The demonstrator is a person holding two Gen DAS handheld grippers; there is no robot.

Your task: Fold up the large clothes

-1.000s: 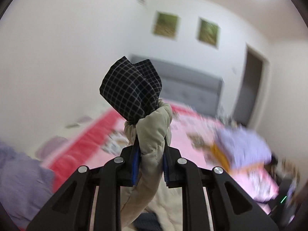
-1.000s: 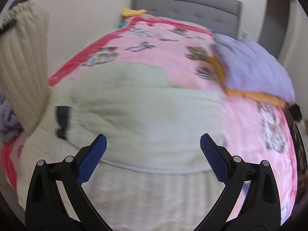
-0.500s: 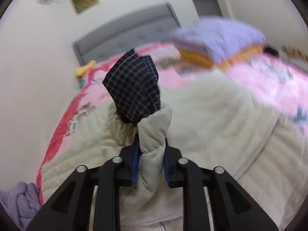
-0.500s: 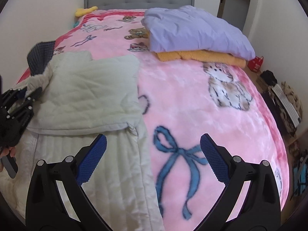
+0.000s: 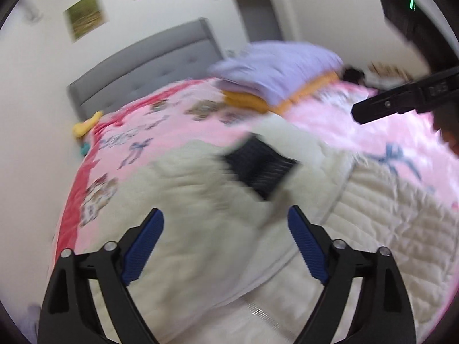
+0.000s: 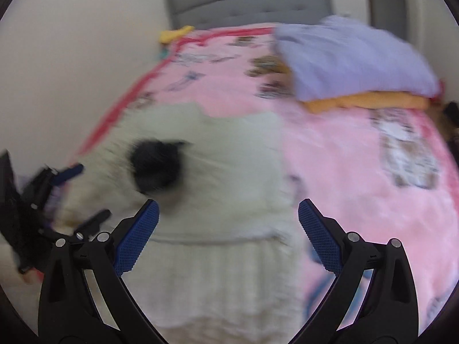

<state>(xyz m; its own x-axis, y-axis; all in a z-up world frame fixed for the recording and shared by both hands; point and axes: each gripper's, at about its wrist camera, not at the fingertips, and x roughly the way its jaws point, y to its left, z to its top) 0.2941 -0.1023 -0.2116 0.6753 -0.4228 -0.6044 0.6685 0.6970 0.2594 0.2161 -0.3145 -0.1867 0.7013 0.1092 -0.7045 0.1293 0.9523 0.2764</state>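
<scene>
The left gripper (image 5: 225, 228) had just let go, jaws spread, dropping the checked-lined sleeve (image 5: 259, 169) across the cream quilted jacket (image 5: 183, 223), completing that fold; the right gripper (image 6: 228, 228) hung open too.

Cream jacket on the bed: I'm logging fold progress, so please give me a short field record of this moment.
garment: cream quilted jacket spread on the pink blanket
dark checked part: lying on top of the jacket, blurred
left claw: open, holding nothing
right claw: open, above the jacket
other items: purple pillow on an orange folded cloth, near the grey headboard
</scene>
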